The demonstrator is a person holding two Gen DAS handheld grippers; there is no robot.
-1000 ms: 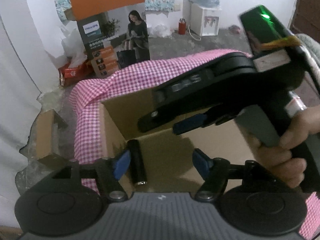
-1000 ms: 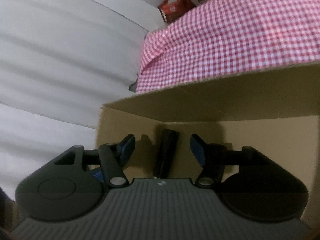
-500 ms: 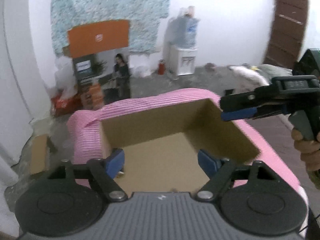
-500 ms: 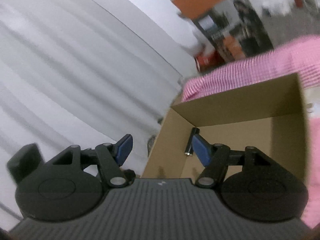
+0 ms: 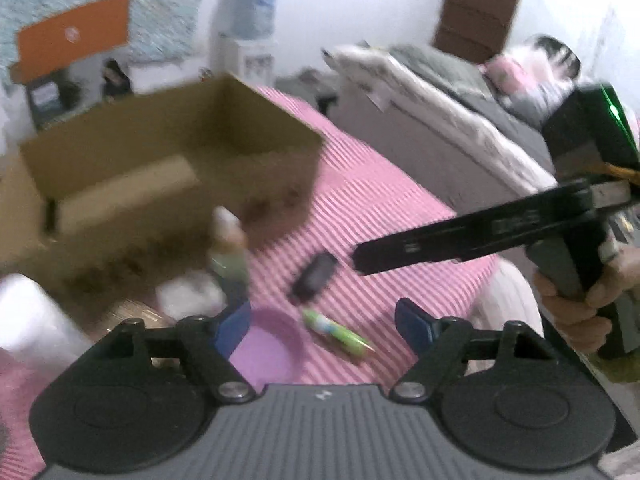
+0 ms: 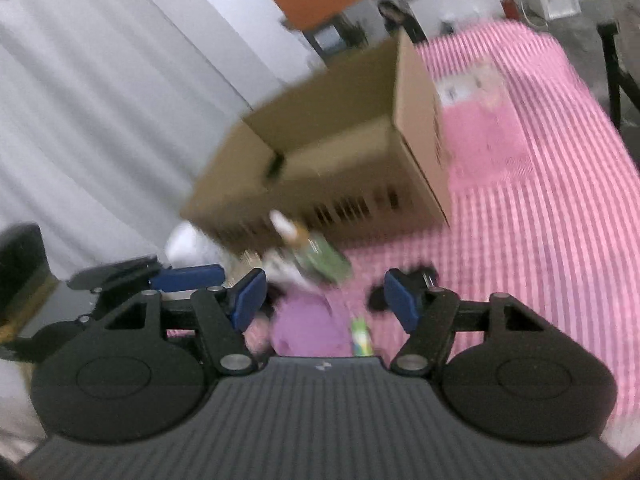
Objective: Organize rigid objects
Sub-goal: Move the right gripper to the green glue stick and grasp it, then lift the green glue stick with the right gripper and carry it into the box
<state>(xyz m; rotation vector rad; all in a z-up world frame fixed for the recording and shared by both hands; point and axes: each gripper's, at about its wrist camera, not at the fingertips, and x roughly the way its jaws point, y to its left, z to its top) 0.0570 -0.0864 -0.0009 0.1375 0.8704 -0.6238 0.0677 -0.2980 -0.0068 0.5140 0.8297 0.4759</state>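
Observation:
An open cardboard box (image 5: 160, 152) (image 6: 340, 152) stands on the pink checked cloth (image 5: 380, 208). A black cylinder (image 6: 276, 164) lies inside it by the left wall. In front of the box are a small green-labelled bottle (image 5: 230, 248) (image 6: 316, 256), a black oblong object (image 5: 314, 276), a green pen (image 5: 336, 330) (image 6: 360, 336) and a purple dish (image 5: 268, 348) (image 6: 312, 324). My left gripper (image 5: 322, 330) hovers over the pen and dish, jaws closing, gripping nothing. My right gripper (image 6: 324, 300) (image 5: 368, 256), also closing slightly, is empty above the same items.
A bed with grey and white bedding (image 5: 460, 112) runs along the table's right side. A white curtain (image 6: 100, 100) hangs at the left. Something white and crumpled (image 5: 188, 296) lies by the box. A water dispenser (image 5: 252, 52) and an orange box (image 5: 72, 36) stand at the back.
Both grippers have pulled back out of the box, leaving the black cylinder lying inside. The loose items in front of the box have come into view.

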